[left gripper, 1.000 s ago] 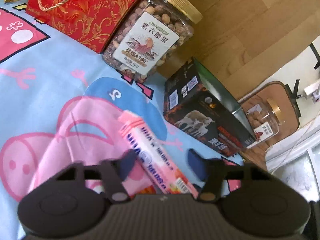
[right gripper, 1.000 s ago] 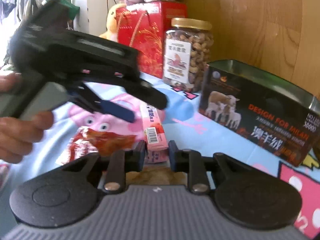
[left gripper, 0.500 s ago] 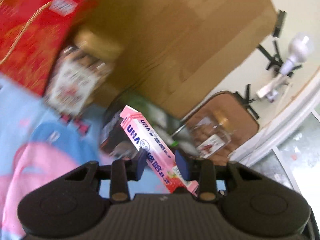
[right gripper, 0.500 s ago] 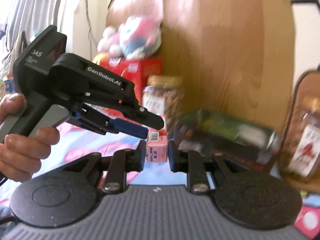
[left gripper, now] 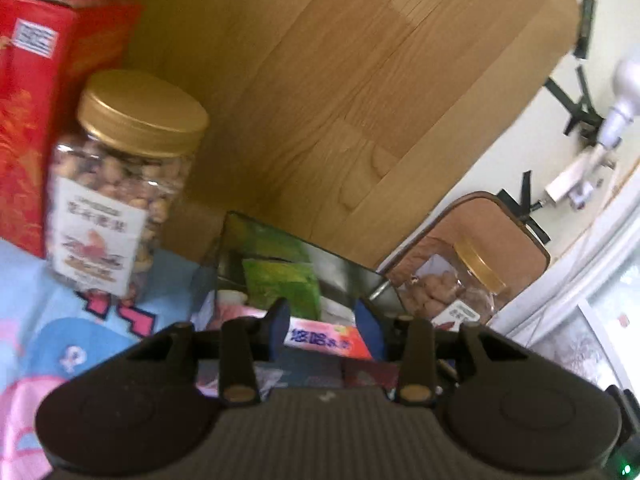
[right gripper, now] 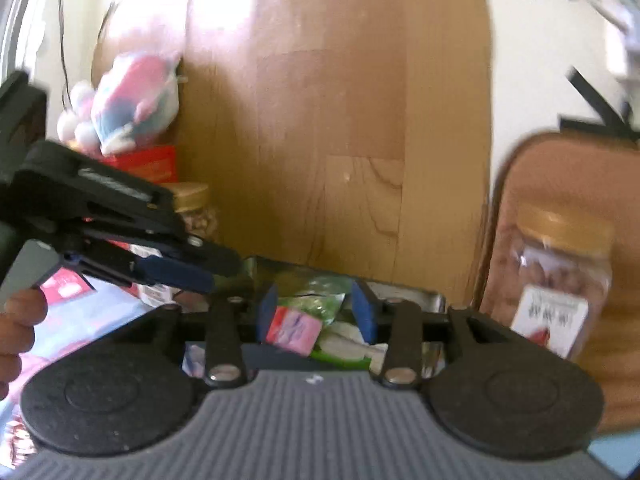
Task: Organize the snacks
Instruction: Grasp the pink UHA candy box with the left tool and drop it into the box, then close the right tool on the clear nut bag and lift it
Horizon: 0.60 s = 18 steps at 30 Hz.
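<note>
A pink snack box (right gripper: 294, 330) hangs tilted between the fingers of my right gripper (right gripper: 316, 312), over the open dark tin (right gripper: 400, 292). These jaws are opening: the box leans on the left pad, and a gap shows at the right pad. In the left wrist view the same pink box (left gripper: 320, 338) lies crosswise just past my left gripper (left gripper: 322, 322), above the tin (left gripper: 280, 232). The left jaws are opening too, and no pad presses on the box. Green packets (left gripper: 280, 284) lie inside the tin. From the right wrist view, my left gripper (right gripper: 216, 270) reaches in from the left.
A gold-lidded jar of nuts (left gripper: 120, 200) and a red gift box (left gripper: 28, 120) stand left of the tin. A second jar (right gripper: 560, 280) stands to the right. A wooden board (left gripper: 340, 100) rises behind. A plush toy (right gripper: 132, 96) sits on the red box. A cartoon cloth (left gripper: 40, 320) covers the surface.
Both grippers rose off the cloth with the pink box and carried it over the tin. The right jaws, shut on its end before, have spread; the left pads have left it too.
</note>
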Motion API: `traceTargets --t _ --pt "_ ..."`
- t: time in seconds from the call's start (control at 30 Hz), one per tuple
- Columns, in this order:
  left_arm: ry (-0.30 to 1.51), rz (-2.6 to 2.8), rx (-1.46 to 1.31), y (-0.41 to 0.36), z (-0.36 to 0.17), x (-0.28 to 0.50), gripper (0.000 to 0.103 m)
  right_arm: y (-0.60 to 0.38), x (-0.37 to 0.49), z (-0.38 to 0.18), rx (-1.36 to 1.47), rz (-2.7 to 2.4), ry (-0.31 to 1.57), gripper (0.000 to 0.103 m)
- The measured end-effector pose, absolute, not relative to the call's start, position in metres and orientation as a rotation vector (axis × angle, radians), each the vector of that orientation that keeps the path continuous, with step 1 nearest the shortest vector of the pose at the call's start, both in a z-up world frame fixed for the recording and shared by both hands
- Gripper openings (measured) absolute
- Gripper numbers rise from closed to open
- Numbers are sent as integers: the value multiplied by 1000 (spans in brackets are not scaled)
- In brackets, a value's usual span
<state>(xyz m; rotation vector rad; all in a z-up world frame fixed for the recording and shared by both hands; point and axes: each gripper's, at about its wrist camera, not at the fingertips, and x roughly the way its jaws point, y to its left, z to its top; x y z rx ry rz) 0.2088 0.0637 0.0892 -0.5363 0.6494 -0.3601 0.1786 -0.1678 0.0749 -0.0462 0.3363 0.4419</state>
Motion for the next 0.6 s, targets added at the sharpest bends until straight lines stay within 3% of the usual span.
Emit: traceTargets --t 0.3,0.4,0.47,0.6 --pt "749 -412 -527 91 55 121 42 -177 104 43 66 674 576 49" --pt "790 -428 -546 98 39 96 42 -158 78 32 2 736 633 64" --pt "808 -440 -550 102 31 79 42 -145 64 28 -73 728 623 85" --pt "828 -473 -571 107 21 52 47 -122 47 13 -241 680 629 87"
